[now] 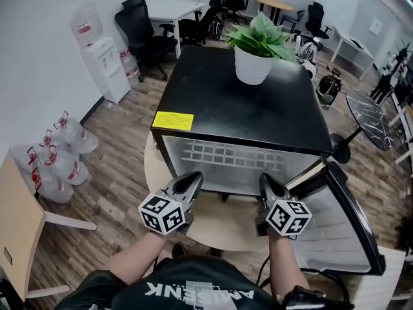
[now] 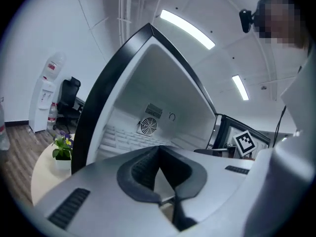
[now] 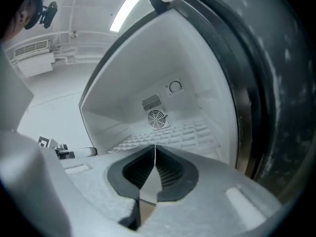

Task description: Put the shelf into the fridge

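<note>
The white wire shelf [image 1: 239,155] lies flat inside the open black mini fridge [image 1: 245,102]. It also shows in the left gripper view [image 2: 128,136] and the right gripper view [image 3: 185,135], below the rear fan. My left gripper [image 1: 193,178] hovers just in front of the fridge's opening at its left side, jaws shut with nothing between them [image 2: 158,148]. My right gripper [image 1: 266,181] hangs in front of the opening's right side, also shut and empty [image 3: 155,147]. Neither gripper touches the shelf.
The fridge door [image 1: 345,228] stands swung open to the right, close to my right gripper. A potted plant [image 1: 258,47] sits on the fridge top. The fridge rests on a round table [image 1: 155,173]. Water bottles [image 1: 58,154] and a water dispenser [image 1: 103,63] stand on the left.
</note>
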Motion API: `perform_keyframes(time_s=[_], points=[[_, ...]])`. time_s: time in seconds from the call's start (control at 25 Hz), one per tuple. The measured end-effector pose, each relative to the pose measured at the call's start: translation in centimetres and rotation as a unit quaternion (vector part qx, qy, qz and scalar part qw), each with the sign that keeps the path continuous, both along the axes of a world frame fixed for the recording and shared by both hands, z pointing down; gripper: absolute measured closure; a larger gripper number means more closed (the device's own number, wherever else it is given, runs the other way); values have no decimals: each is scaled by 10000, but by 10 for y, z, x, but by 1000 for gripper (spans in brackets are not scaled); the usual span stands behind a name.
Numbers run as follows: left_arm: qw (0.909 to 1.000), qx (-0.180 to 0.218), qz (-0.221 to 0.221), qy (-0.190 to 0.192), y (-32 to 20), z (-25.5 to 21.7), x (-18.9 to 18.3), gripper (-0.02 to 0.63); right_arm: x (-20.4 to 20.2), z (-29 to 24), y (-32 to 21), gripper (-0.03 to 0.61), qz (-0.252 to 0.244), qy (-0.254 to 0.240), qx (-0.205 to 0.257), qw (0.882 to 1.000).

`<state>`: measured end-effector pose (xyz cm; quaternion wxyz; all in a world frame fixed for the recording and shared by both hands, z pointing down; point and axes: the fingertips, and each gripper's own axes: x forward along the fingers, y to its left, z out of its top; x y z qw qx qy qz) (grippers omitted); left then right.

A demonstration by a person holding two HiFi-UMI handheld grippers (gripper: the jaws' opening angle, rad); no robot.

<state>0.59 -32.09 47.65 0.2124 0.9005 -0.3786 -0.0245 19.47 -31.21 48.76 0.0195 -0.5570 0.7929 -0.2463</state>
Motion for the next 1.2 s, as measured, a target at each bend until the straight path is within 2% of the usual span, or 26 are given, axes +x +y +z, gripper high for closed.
perform_keyframes(time_s=[0.2,0.28,0.4,0.52,0.8,1.0,1.2], points=[[9991,269,275,-197,22,-19,-7,612,-9,-35,23,566,-89,167,362,9992],[9990,315,278,-149,27,-31,-13,612,-12,-50,32,566,-81,213,530,9983],[9979,513,260,-312,32,-44,-21,612,-14,-68,44,565,8,223,735,9970],[9963,682,240,-460,38,-56,-25,612,-13,-80,58,566,73,281,853,9959],[9919,1088,380,-529,54,-78,-19,611,-11,-99,79,571,196,424,1013,9938],[9908,1168,57,-679,55,-84,-26,611,-17,-101,88,571,153,551,1049,9928],[9914,1131,-53,-649,54,-85,-30,611,-18,-98,90,572,164,622,1013,9928]])
